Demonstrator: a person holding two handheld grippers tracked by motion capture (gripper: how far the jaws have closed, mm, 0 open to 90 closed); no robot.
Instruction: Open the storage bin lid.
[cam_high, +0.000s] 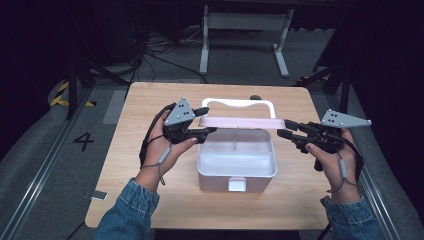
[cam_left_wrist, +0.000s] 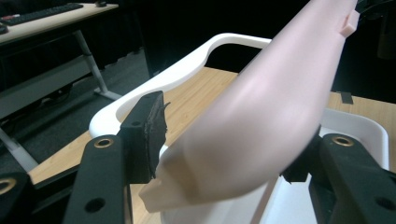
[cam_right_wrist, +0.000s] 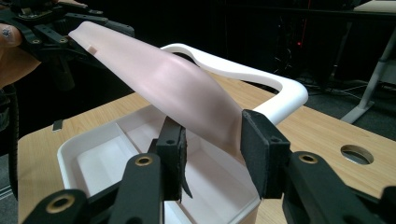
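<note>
A white plastic box (cam_high: 215, 181) stands open at the middle of the wooden table, its inner compartments bare. Its pale pink lid (cam_high: 240, 123) is raised over the back edge, and the white carry handle (cam_high: 240, 103) lies folded back behind it. My left gripper (cam_high: 206, 123) is shut on the lid's left end; in the left gripper view the lid (cam_left_wrist: 261, 116) fills the gap between the pads of that gripper (cam_left_wrist: 226, 151). My right gripper (cam_high: 284, 129) holds the right end. In the right gripper view, the lid (cam_right_wrist: 173, 84) runs down between the pads of the right gripper (cam_right_wrist: 211, 149).
A white latch (cam_high: 237, 184) sits on the box's front wall. The table (cam_high: 150, 200) has a round cable hole (cam_right_wrist: 357, 154) near its back edge and a small tag (cam_high: 98, 195) at its front left corner. A white desk frame (cam_high: 245, 30) stands beyond on the grey floor.
</note>
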